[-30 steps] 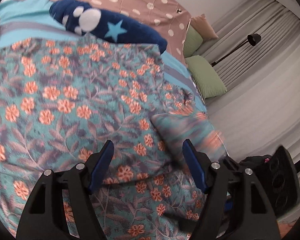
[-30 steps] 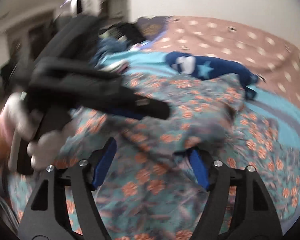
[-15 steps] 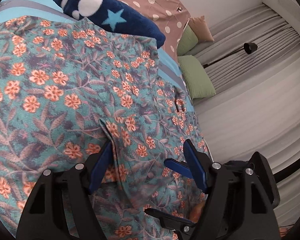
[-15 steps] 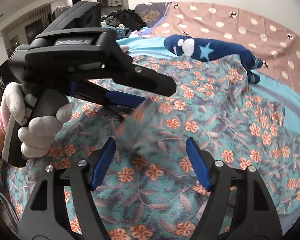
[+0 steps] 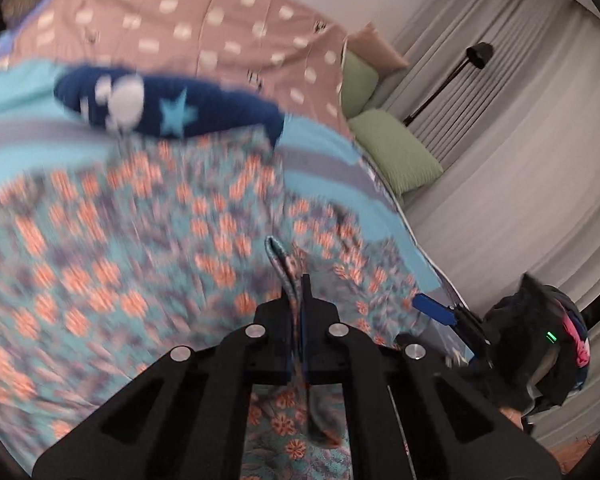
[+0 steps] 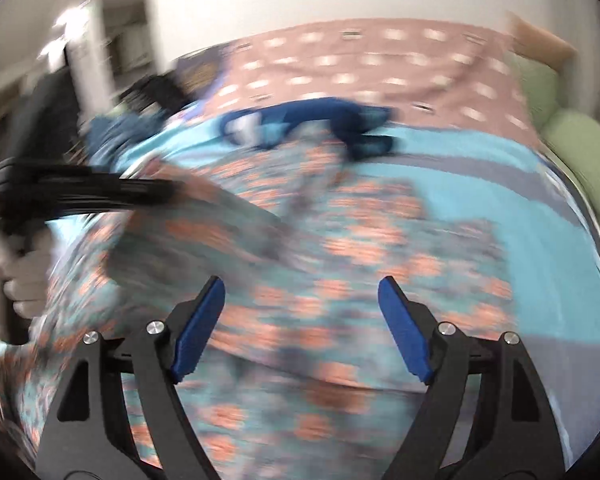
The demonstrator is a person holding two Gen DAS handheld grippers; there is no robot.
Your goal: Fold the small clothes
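The left gripper (image 5: 298, 300) is clamped on a fold of the floral garment (image 5: 148, 240), its jaws having just closed, and a narrow ridge of teal cloth with orange flowers stands up between the blue pads. The garment itself lies spread across the bed (image 5: 16, 96), on a light blue sheet with a grey stripe. Just beyond the garment's far edge lies a navy plush blanket (image 5: 168, 108) with a white paw print and a pale blue star, touching the floral cloth. Past that sits a brown polka-dot cover (image 5: 220, 32), and to the right of the garment, two green pillows (image 5: 396, 156) lean by the grey curtain (image 5: 520, 140).

From the right wrist view, the right gripper (image 6: 300, 312) hangs over the garment with its jaws wide apart, having just opened further, nothing between the blue pads. To the left of the garment's middle, a white-gloved hand (image 6: 24, 276) holds the left gripper, and a raised flap of the floral cloth trails from it. Both views are smeared by motion.
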